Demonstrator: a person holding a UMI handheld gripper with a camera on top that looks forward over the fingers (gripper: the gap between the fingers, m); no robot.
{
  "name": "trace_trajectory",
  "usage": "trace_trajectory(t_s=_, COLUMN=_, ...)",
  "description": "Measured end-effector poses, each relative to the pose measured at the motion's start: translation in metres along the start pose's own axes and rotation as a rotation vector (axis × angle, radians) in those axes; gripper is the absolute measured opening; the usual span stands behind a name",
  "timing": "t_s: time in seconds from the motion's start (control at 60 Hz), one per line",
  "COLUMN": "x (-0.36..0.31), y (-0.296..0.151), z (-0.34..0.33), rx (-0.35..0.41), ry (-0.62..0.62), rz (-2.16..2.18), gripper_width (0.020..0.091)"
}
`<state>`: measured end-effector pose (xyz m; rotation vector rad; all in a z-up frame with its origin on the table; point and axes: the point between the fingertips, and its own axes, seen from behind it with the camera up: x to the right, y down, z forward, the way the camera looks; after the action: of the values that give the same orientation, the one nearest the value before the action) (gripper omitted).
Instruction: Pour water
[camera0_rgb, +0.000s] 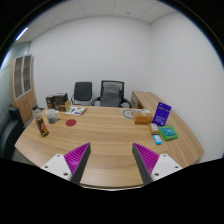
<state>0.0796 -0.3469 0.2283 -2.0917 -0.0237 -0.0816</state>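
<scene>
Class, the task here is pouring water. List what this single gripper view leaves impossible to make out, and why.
- Bottle, on the table far beyond the fingers: too small to tell its contents or whether it is capped.
- Red item near it: too small to identify as a cup or a lid.
- Purple box: print too small to read.
- Gripper: open, holding nothing; only the fingers show.

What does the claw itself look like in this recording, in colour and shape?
The claw shows two dark fingers, each tapering forward, with a bright magenta pad on its inner face. Pale housing parts sit at the base of each finger. No cables, markings or sleeve are visible.
</scene>
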Motion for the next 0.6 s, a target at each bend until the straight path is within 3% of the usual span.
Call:
trace_trajectory(t_s=0.283, x=-0.038, y=0.029, z=-0.005, rx=-0.027, ry=-0.049, rz=-0.019, gripper_width=0.0859)
trace_trajectory(t_s=0.6, x=-0.181, y=0.072, z=-0.004, rx=-0.107, ry=-0.179, rz=-0.043, gripper_width=0.0857)
